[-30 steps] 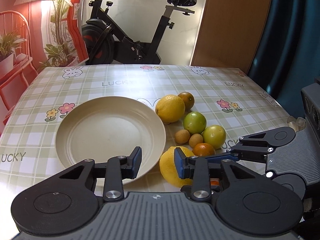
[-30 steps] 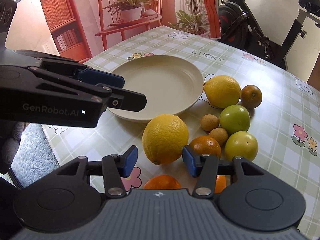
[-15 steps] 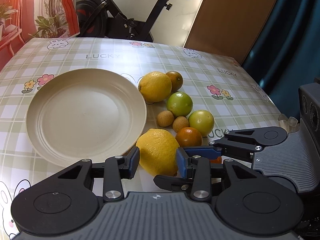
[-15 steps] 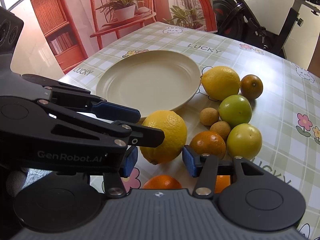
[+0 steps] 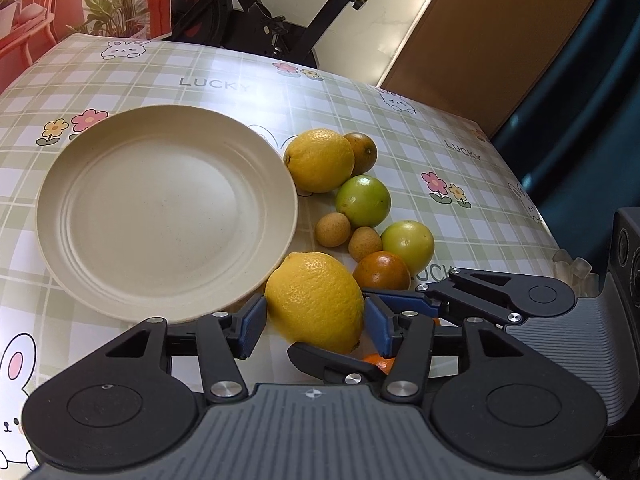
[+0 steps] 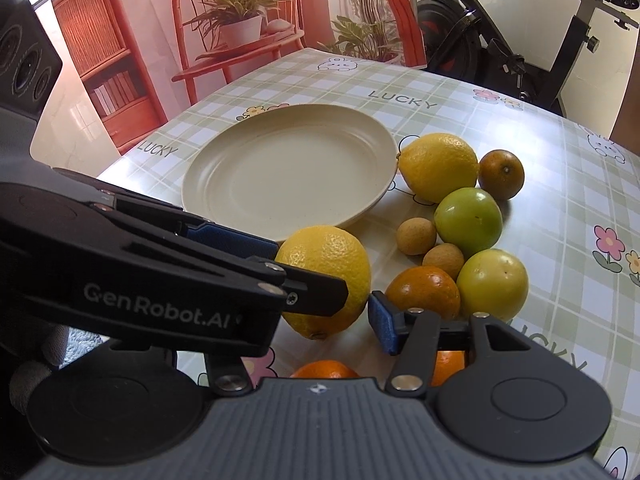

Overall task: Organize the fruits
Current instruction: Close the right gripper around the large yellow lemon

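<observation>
A checked green tablecloth (image 5: 224,76) printed with rabbits, flowers and the word LUCKY is covering the table, with an exercise bike (image 5: 280,20) standing behind it and a red chair holding potted plants (image 6: 236,24) showing in the right wrist view. The nearest lemon (image 5: 316,300) is lying on the cloth just beside the near rim of the cream plate (image 5: 160,216), which is sitting bare of fruit. The left gripper (image 5: 314,326) is straddling this lemon, its jaws having just been opening; the blue pads (image 5: 252,326) are standing on either side of the fruit, and whether they are pressing on it I cannot tell. The right gripper (image 6: 320,320) is reaching in from the other side with its jaws parted and nothing held between them; one of its fingers is lying under the left one's. Just beyond the lemon a dark orange (image 5: 382,272) is sitting beside two small brown fruits (image 5: 348,236) and two green fruits (image 5: 362,200). A second lemon (image 5: 320,160) is touching the plate's far edge, with a brownish orange (image 5: 362,152) behind it. Two more oranges (image 6: 324,370) are peeking out beneath the right gripper.
</observation>
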